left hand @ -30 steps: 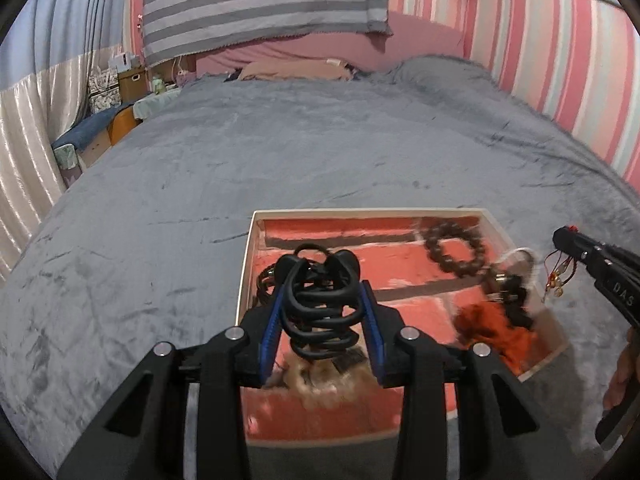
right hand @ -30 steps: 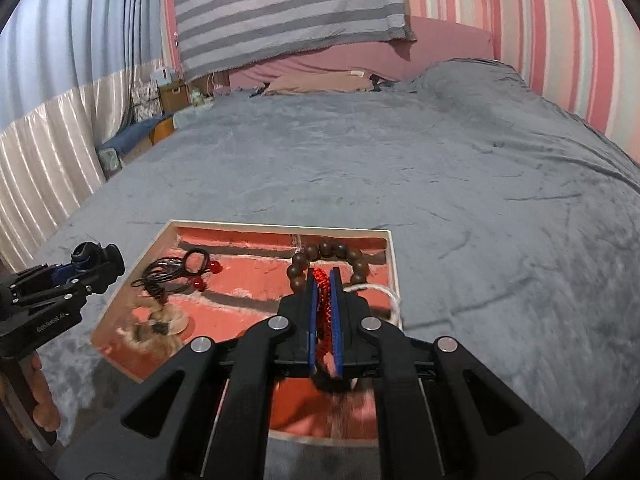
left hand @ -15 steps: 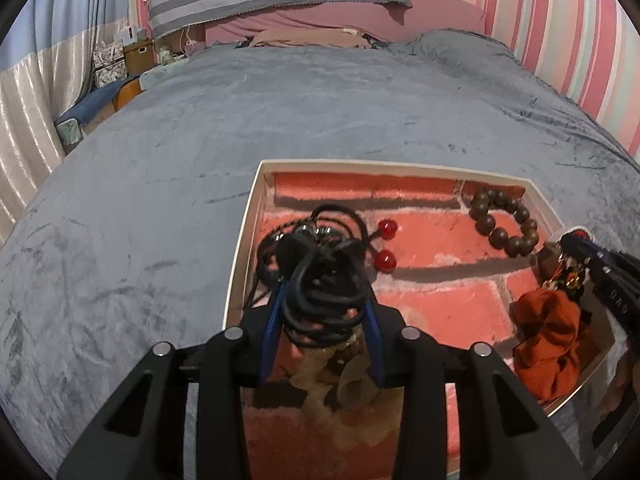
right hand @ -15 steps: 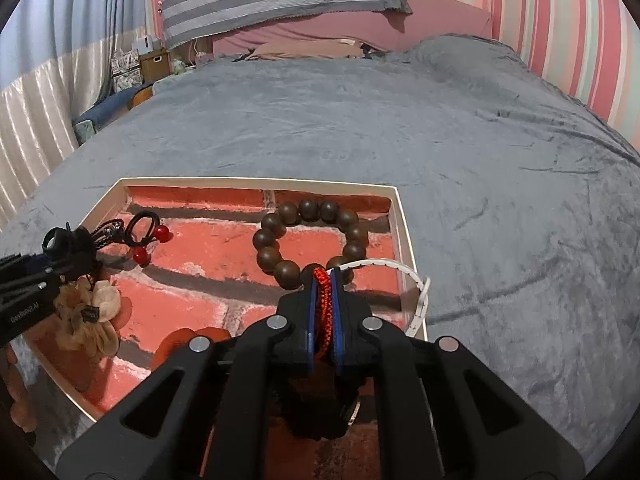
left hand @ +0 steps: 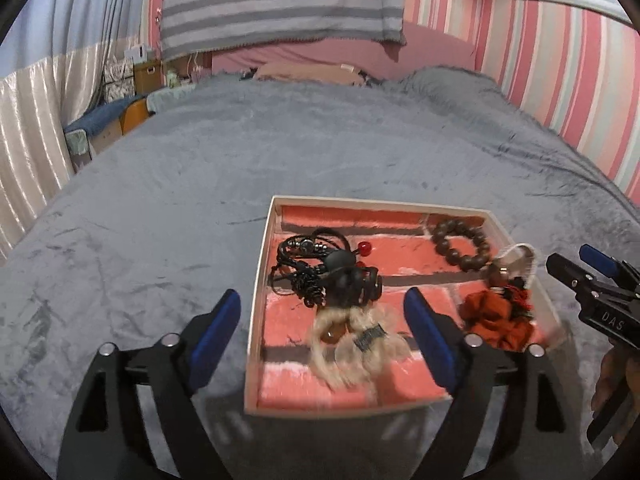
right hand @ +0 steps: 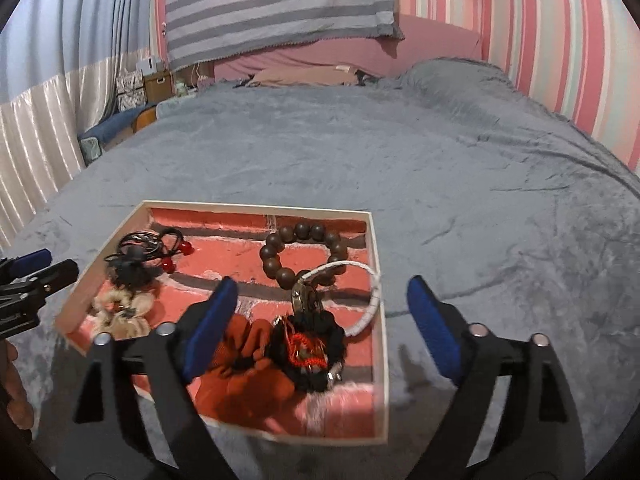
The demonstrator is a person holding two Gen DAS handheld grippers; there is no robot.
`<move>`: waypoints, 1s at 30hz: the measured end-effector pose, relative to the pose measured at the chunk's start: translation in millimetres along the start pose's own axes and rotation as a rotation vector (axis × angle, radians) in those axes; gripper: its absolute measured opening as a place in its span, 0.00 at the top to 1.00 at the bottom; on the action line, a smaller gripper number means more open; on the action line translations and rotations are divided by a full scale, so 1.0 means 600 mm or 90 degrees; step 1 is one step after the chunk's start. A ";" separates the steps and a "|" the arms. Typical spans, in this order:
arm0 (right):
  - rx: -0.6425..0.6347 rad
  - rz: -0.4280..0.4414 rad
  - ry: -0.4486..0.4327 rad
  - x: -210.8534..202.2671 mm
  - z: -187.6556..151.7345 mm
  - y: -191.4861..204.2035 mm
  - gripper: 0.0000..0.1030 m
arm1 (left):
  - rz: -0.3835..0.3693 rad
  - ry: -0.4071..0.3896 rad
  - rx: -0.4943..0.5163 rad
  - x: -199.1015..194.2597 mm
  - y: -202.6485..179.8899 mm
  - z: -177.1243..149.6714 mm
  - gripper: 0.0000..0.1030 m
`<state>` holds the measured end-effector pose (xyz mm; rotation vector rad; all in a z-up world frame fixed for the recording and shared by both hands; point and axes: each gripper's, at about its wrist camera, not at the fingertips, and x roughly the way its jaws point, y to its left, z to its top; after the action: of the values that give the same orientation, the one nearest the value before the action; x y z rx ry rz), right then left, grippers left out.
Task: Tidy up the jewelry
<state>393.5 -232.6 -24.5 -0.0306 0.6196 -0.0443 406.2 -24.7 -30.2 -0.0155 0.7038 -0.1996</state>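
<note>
Through the left wrist camera, the left gripper (left hand: 322, 314) is hanging over the near left part of the shallow box (left hand: 260, 276) with its jaws spread wide and nothing between them. The tangle of black cords (left hand: 320, 270) with a red bead is lying inside the box, ahead of the fingertips and between their lines, resting partly on a cream fabric scrunchie (left hand: 352, 338). That bundle is looking light, limp and snag-prone; I judge a pinch across its thick knotted middle would be holding best. The wooden bead bracelet (left hand: 460, 246) is sitting at the far right corner.

Through the right wrist camera, the right gripper (right hand: 320, 312) is also standing wide and empty above the box's near right area. A black braided piece with red threads (right hand: 306, 350) is lying between its fingers, just beside an orange scrunchie (right hand: 244, 376), with a white cord loop (right hand: 370, 290) leaning on the box wall. All are soft and light; the beads are hard and likely slippery.
</note>
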 end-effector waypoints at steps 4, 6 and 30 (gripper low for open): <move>0.008 -0.007 -0.027 -0.085 -0.019 -0.007 0.04 | 0.007 -0.024 -0.010 -0.079 0.004 -0.024 0.11; 0.012 -0.003 -0.029 -0.124 -0.032 -0.009 0.04 | 0.015 -0.031 -0.010 -0.117 0.006 -0.041 0.11; -0.022 -0.051 -0.105 -0.498 -0.240 0.034 0.04 | 0.075 -0.142 -0.008 -0.469 -0.070 -0.264 0.04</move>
<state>67.7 -199.4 30.8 -0.0921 0.4537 -0.1074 87.4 -4.6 32.9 -0.0079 0.4814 -0.0790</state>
